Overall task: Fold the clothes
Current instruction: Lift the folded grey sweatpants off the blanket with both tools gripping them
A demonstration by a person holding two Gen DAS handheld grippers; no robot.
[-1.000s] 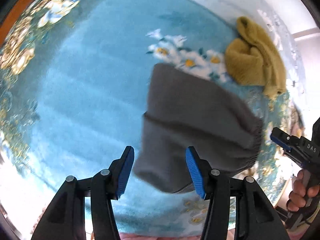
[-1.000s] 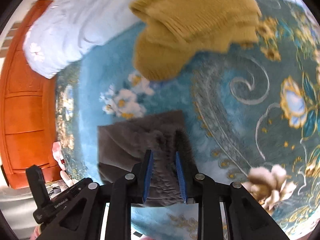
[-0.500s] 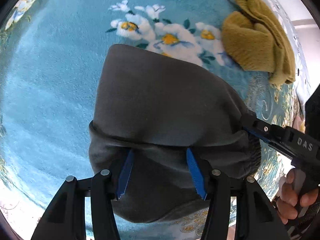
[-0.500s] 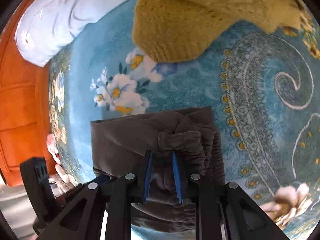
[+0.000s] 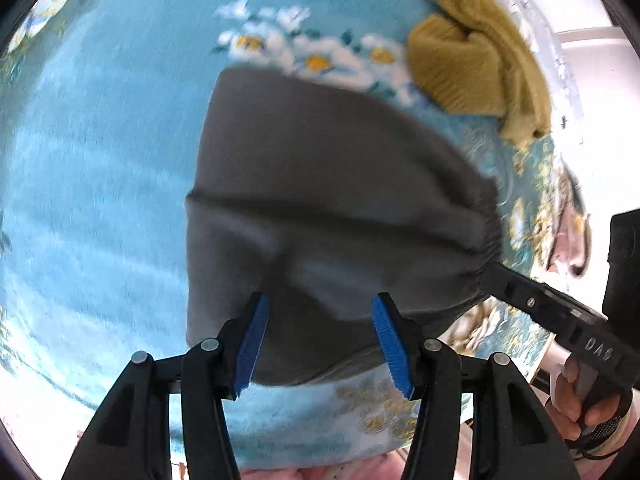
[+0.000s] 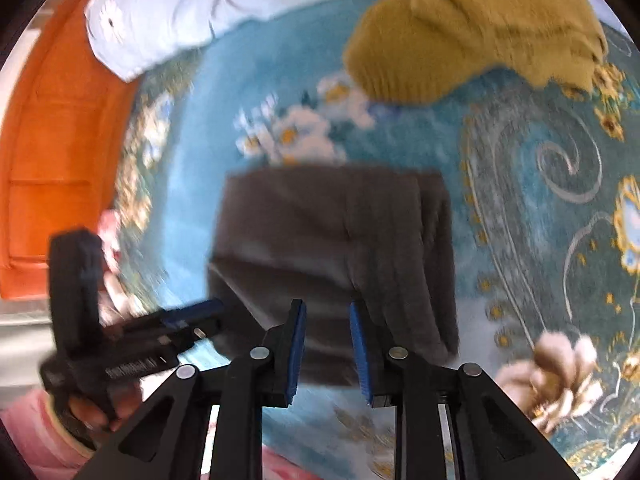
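Folded dark grey pants (image 5: pixel 328 184) lie flat on the blue flowered blanket (image 5: pixel 100 152); they also show in the right wrist view (image 6: pixel 332 240). My left gripper (image 5: pixel 320 340) is open, its blue pads spread over the near edge of the pants. My right gripper (image 6: pixel 326 344) has its pads parted a little, just off the near edge of the pants, nothing between them. The right gripper also shows in the left wrist view (image 5: pixel 496 276), its tip at the elastic waistband. The left gripper shows in the right wrist view (image 6: pixel 192 316) at the pants' left corner.
A mustard yellow knitted sweater (image 5: pixel 476 64) lies bunched beyond the pants, also in the right wrist view (image 6: pixel 468 28). A white pillow (image 6: pixel 192 12) and an orange headboard (image 6: pixel 52 152) stand at the far left. The bed's near edge runs below both grippers.
The right gripper has let go of the waistband and drawn back with its pads apart. The left gripper has pulled back from the pants. The pants now lie flat and folded.
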